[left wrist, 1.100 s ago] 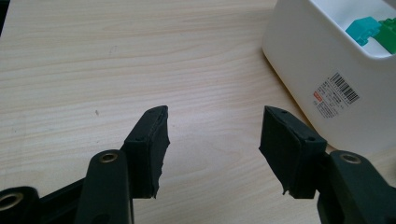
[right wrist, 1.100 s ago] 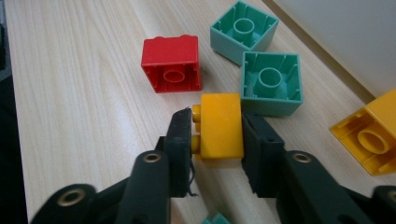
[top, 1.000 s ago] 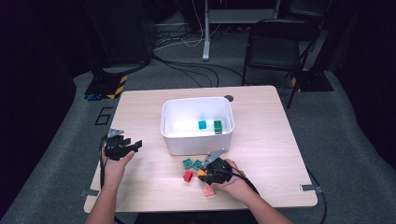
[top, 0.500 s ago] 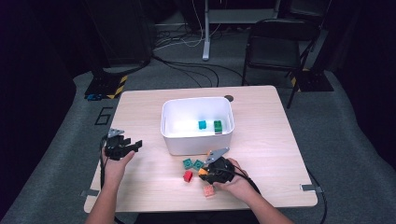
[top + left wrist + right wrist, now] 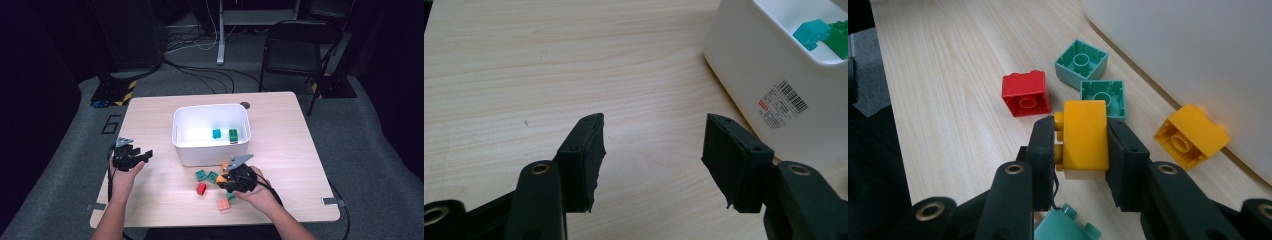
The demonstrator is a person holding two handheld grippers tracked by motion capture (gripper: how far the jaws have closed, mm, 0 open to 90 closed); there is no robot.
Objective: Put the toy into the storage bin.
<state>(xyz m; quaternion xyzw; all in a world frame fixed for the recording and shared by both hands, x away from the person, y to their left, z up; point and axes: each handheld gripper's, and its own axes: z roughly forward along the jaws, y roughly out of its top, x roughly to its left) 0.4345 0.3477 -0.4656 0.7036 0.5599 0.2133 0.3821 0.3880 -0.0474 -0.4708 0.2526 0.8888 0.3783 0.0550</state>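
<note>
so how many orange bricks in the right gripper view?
2: one orange brick is clamped in the right tool, the other lies on the table against the white bin. More may be hidden.

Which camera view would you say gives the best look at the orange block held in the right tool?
The right gripper view: the orange block sits close up between the right tool jaws, its studs against one pad. In the high view it is just a small orange patch at that tool's tip.

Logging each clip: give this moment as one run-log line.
right gripper: shut on yellow plastic brick | left gripper: open, idle | white plastic bin: two bricks inside
</note>
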